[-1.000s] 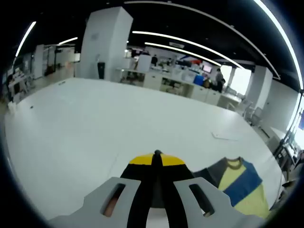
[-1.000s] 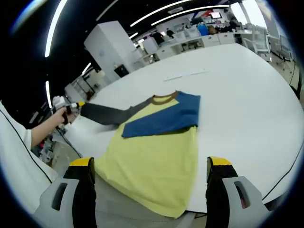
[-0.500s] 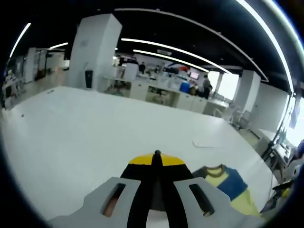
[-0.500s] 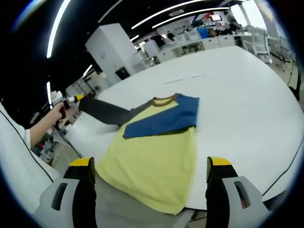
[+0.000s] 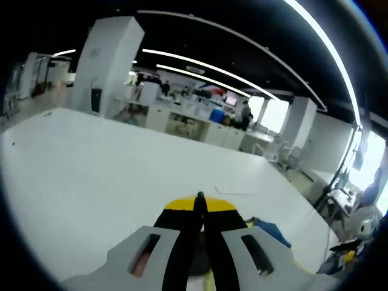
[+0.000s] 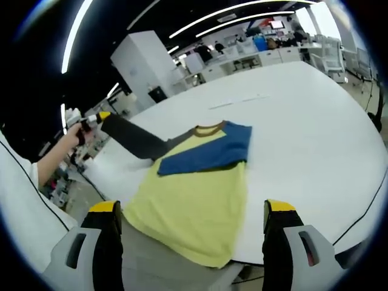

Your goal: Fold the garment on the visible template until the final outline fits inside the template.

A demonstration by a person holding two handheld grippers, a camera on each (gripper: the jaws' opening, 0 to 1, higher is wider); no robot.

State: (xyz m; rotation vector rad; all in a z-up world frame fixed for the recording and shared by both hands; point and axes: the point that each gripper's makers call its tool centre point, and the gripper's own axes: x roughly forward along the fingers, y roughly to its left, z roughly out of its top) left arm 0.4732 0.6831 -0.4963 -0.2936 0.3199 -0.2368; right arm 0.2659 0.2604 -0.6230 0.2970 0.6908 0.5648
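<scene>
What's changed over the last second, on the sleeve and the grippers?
The left gripper, shut on the dark grey sleeve, has lifted it higher and further out from the shirt. The blue sleeve stays folded across the chest. The right gripper remains open, hovering near the hem, holding nothing.

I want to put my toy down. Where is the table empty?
The white table is bare right of the shirt and beyond its collar. It is crowded on the left, where the left gripper lifts the grey sleeve.
</scene>
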